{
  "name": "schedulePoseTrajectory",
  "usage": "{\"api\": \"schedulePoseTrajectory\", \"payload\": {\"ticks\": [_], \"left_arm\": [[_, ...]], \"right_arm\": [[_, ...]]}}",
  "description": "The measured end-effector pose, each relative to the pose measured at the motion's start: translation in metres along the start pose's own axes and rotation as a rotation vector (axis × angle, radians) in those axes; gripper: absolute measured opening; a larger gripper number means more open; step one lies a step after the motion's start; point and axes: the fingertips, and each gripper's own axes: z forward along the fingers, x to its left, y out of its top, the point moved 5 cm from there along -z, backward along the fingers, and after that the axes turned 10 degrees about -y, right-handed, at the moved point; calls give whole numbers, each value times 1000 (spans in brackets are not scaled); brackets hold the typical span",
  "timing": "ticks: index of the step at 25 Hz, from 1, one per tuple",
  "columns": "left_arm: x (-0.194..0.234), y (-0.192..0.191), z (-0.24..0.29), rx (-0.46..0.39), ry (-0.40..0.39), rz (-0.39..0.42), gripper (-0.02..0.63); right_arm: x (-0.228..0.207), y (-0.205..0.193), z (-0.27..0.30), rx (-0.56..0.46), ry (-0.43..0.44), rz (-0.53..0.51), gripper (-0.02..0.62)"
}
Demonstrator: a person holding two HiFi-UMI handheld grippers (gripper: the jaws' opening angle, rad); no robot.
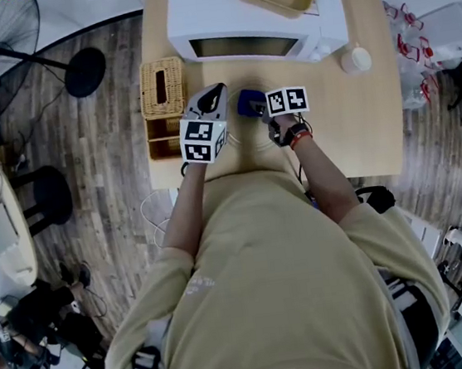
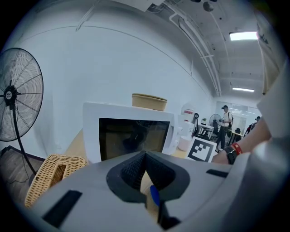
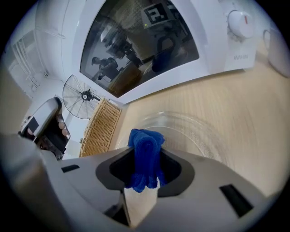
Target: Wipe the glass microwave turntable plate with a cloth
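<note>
**Blue cloth meets glass turntable plate**

The clear, round glass plate (image 3: 195,131) lies flat on the wooden table (image 3: 240,99), just near of the white microwave (image 3: 149,41). The right gripper (image 3: 146,150) pinches a bunched blue cloth (image 3: 145,138) over its near-left rim. To the left, the left gripper (image 2: 145,158) has its jaws pressed together, empty.

All three views come to me bright and evenly lit. In the left gripper view the light falls from ceiling strip lights (image 2: 243,35) at the far right, which burn out to plain white, and the wall (image 2: 104,63) is washed pale. The head view is flat-lit, with only soft shadows on the table (image 1: 357,122). Both gripper views bend hard toward the edges and fall to black in the corners. Close to the lens, the grey body of the left gripper (image 2: 145,158) is soft and out of focus, and so is that of the right gripper (image 3: 146,152). In the right gripper view the microwave door (image 3: 136,50) mirrors the room, and the glass plate (image 3: 195,131) shows only faint glints along its rim, so I can barely trace it.
</note>
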Motion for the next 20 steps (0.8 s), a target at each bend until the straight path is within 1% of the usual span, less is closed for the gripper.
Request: {"api": "schedulePoseTrajectory", "payload": {"ticks": [13, 20], "left_arm": [[-7, 1, 5, 12, -18, 18, 20], [-8, -2, 6, 18, -19, 16, 20]], "right_arm": [[-29, -3, -18, -13, -21, 27, 138], [-47, -4, -30, -24, -44, 46, 138]]}}
